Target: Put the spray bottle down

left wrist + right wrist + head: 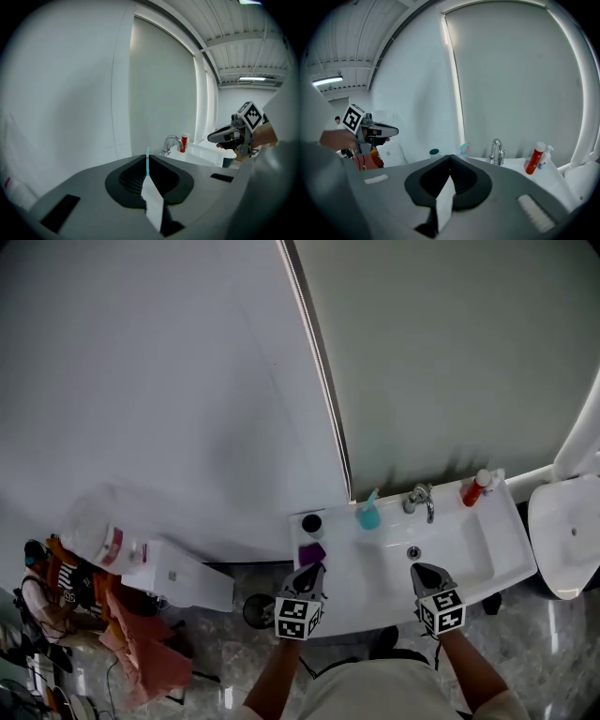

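Note:
The teal spray bottle (368, 512) stands upright on the back ledge of the white sink (469, 563), left of the faucet (419, 498). It also shows in the right gripper view as the teal bottle (463, 149), and as a thin teal strip (147, 154) past the left jaw tips. My left gripper (314, 571) hangs over the sink's front left, shut and empty, well short of the bottle. My right gripper (419, 571) hovers over the basin's front edge, shut and empty. Each gripper view shows the other gripper: the right one (220, 136) and the left one (375, 131).
A red bottle (475, 488) stands right of the faucet. A dark cup (312, 522) and a purple object (311, 552) sit on the sink's left end. A white toilet (567, 531) is at the right. A white box (183, 579) and a person are at the left.

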`<control>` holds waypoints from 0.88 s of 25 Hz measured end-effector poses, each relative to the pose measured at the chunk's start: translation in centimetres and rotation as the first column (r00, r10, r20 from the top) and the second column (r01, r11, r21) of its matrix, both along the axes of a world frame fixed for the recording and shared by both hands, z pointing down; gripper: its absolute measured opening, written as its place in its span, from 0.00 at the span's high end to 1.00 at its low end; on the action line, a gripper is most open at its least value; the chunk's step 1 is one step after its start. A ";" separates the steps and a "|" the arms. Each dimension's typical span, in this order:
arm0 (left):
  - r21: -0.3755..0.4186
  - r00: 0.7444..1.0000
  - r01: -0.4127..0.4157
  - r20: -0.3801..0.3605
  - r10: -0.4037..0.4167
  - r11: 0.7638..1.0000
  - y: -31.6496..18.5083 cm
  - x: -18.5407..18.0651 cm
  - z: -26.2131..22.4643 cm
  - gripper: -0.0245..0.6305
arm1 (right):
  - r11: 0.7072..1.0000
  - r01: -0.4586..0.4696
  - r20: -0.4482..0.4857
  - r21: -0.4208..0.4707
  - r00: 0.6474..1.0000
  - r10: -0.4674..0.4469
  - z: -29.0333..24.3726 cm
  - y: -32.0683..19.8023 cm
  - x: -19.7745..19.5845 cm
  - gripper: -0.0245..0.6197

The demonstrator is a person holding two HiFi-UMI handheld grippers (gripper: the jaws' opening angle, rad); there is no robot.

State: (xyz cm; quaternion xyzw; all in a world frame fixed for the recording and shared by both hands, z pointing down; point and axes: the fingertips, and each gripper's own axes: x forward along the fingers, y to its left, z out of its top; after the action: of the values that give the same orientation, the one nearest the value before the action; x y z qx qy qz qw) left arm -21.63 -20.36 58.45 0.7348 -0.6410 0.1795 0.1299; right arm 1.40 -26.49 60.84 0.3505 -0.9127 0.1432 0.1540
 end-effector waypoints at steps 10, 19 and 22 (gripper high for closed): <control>0.013 0.994 -0.074 -0.083 0.075 0.997 8.1 2.4 0.5 0.94 | 0.996 -0.074 0.014 0.046 0.997 0.073 -3.3 7.7 0.3 0.95; 0.075 0.986 -0.072 -0.148 0.083 0.995 12.5 3.7 -1.2 0.95 | 0.994 -0.099 0.037 0.052 0.995 0.097 -4.4 13.7 1.4 0.95; 0.098 0.983 -0.069 -0.161 0.084 0.993 13.2 4.4 -2.0 0.95 | 0.994 -0.100 0.055 0.038 0.994 0.098 -5.0 14.9 1.9 0.95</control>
State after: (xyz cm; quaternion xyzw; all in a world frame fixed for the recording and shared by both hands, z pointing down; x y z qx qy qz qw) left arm -17.24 -7.18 56.46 0.7765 -0.6069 0.0936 0.1415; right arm 3.32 -11.63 55.79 0.3944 -0.9007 0.1415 0.1151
